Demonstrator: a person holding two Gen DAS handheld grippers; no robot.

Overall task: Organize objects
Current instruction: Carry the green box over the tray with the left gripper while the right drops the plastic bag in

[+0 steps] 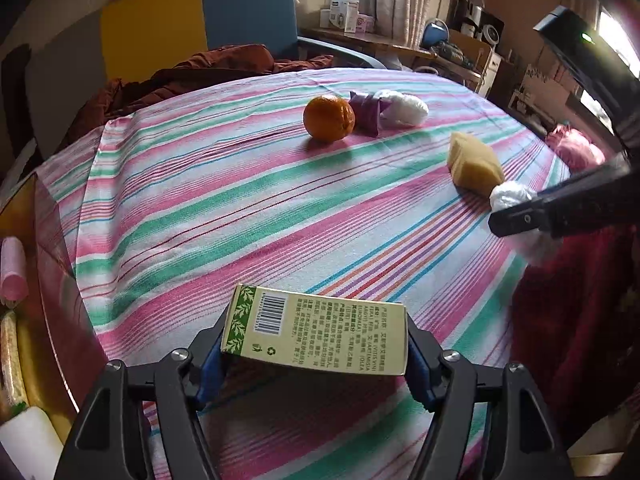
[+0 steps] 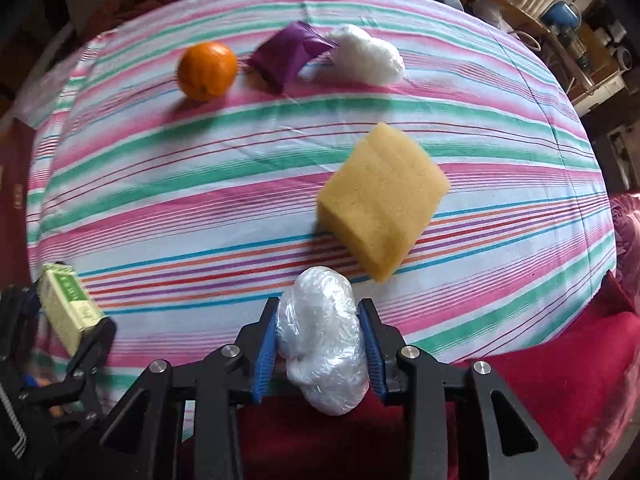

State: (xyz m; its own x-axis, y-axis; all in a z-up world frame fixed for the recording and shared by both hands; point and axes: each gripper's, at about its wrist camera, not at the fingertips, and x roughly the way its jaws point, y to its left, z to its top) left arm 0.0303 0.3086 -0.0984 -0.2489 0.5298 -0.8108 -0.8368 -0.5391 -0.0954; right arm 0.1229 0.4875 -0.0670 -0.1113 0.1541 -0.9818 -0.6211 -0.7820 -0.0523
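Note:
My left gripper (image 1: 316, 344) is shut on a green and cream carton (image 1: 320, 330), held above the striped cloth (image 1: 200, 208) near its front edge; the carton also shows in the right wrist view (image 2: 68, 308). My right gripper (image 2: 320, 320) is shut on a clear plastic bag bundle (image 2: 324, 336), also seen in the left wrist view (image 1: 510, 196). A yellow sponge (image 2: 380, 200) lies just beyond it. An orange (image 2: 208, 70), a purple pouch (image 2: 288, 54) and a white bag bundle (image 2: 368, 54) sit in a row at the far side.
A pink bundle (image 1: 576, 148) lies at the cloth's right edge. A red cloth (image 2: 560, 360) covers the near right corner. A brown blanket (image 1: 192, 76) and a blue and yellow chair (image 1: 200, 16) stand behind. Items lie on the wooden surface at left (image 1: 24, 320).

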